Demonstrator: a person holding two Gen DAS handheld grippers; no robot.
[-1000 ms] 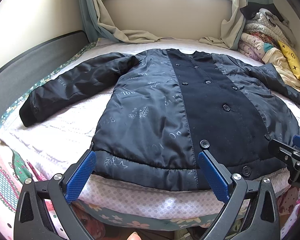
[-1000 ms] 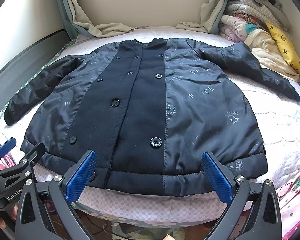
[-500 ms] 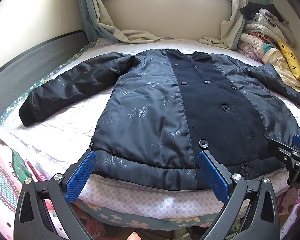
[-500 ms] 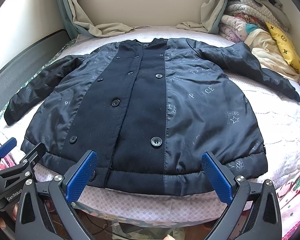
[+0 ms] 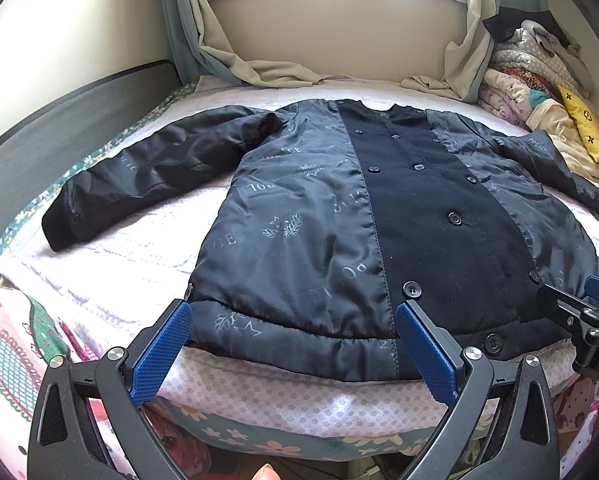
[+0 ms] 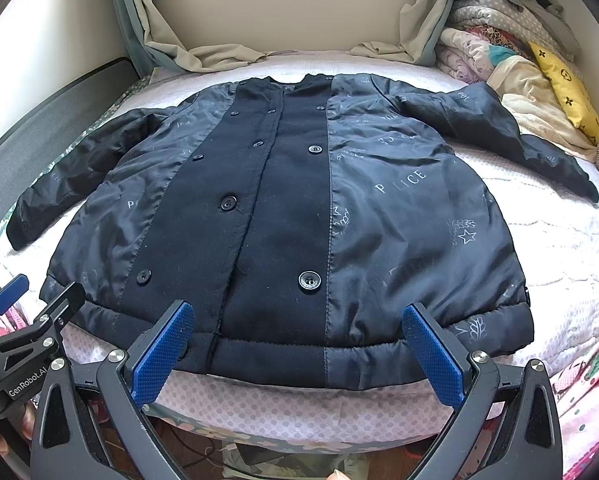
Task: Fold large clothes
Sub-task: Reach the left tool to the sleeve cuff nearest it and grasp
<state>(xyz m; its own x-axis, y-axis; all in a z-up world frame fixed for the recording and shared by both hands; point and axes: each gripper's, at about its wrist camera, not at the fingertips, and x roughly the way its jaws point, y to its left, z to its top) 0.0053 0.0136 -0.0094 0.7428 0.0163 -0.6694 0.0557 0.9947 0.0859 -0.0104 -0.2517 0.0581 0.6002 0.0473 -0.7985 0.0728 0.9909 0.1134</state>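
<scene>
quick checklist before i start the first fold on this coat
1. Coat spread flat, front up: ok.
2. Both sleeves laid out to the sides: ok.
3. Left gripper open, at the hem: ok.
4. Right gripper open, at the hem: ok.
5. Buttons all fastened: cannot tell.
6. Bed room beside the coat for folding: ok on the left, tight by the blanket pile.

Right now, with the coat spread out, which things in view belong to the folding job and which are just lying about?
Part of the job:
black coat
left gripper, open
right gripper, open
bed it lies on

Just lying about:
pile of bedding
yellow cushion
curtains
</scene>
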